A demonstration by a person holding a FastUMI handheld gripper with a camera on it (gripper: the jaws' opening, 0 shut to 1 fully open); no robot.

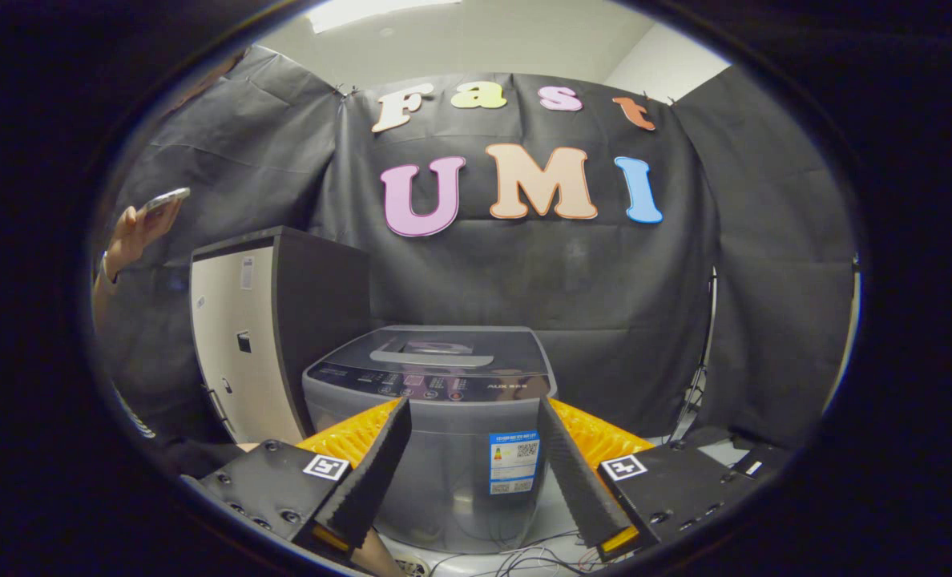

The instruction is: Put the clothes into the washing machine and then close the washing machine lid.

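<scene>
Gripper point(473, 409) spread wide, holding nothing. Washing machine point(432, 449) stands just ahead, framed between the fingers, its lid point(437, 351) down flat. Beyond the left finger: a cabinet point(264, 336) beside the machine and a raised hand point(135, 232) holding a phone point(163, 198).
</scene>
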